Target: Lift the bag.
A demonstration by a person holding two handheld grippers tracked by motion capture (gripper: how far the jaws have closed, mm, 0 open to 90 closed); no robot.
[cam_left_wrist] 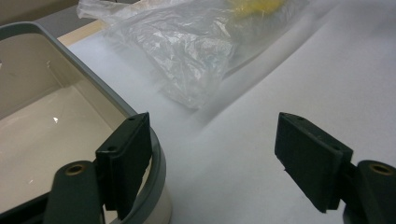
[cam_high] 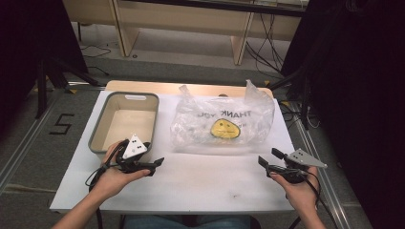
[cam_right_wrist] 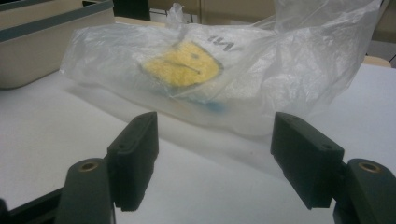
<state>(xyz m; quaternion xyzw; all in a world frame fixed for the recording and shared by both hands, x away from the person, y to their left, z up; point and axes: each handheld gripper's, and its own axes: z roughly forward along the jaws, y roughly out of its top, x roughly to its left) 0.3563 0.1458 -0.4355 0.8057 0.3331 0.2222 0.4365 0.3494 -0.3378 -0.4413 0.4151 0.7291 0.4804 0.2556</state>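
The plastic bag sits mid-bench, something yellow inside, and nothing's been grabbed yet, so it's all still ahead of you. At its 9 o'clock the grey bin is empty. Your left tool and right tool both hang wide open, holding nothing.
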